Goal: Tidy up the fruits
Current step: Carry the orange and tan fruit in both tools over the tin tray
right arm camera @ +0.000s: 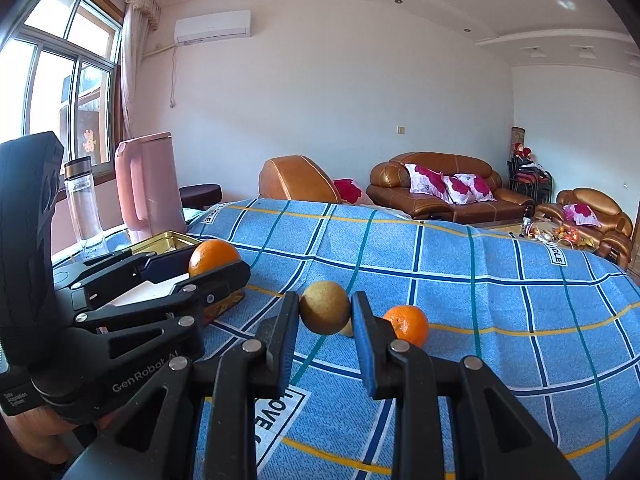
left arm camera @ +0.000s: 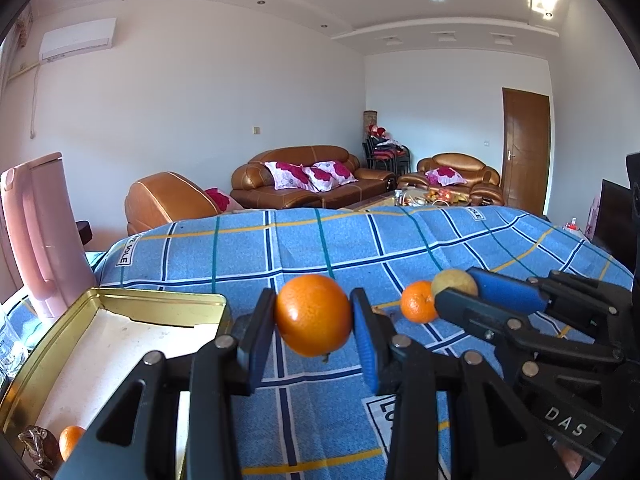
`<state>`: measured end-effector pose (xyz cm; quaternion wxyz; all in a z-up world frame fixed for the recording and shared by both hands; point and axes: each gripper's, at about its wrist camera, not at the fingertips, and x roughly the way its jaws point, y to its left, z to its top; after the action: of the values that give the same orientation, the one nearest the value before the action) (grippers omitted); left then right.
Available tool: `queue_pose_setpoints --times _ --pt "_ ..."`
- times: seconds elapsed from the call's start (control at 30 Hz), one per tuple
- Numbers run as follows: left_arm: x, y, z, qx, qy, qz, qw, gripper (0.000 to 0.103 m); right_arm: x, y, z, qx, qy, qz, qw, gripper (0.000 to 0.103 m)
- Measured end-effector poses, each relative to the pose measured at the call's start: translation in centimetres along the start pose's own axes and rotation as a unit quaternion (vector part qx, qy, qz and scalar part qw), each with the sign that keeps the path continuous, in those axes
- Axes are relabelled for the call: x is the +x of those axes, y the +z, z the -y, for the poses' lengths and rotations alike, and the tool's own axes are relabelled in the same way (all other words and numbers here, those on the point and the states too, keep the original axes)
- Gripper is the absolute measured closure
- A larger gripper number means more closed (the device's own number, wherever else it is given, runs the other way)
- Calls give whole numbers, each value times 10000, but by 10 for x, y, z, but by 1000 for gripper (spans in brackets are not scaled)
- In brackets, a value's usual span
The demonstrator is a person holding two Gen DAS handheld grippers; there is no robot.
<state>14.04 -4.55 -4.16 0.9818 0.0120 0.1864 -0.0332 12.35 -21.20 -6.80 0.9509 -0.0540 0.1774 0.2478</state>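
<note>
My left gripper is shut on a large orange and holds it above the blue checked cloth, just right of a gold tin box. The box holds a small orange and a brown dried fruit at its near end. My right gripper is shut on a round yellow-brown fruit and holds it off the cloth. A small orange lies on the cloth just right of it; it also shows in the left wrist view. Another pale fruit peeks out behind the right finger.
A pink kettle and a clear bottle stand behind the tin at the left edge. The blue checked cloth covers the whole table. Brown sofas stand beyond its far edge.
</note>
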Motion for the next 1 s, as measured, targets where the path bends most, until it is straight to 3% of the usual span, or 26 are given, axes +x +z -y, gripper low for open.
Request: queue_pose_setpoints --times 0.6,1.0 --pt "-4 -4 -8 -124 -13 -198 9997 64 0 0 -8 -131 21 7 9999 74" --pt "-22 -10 -6 -90 -114 -115 9998 64 1 0 -14 -107 134 -50 9998 74"
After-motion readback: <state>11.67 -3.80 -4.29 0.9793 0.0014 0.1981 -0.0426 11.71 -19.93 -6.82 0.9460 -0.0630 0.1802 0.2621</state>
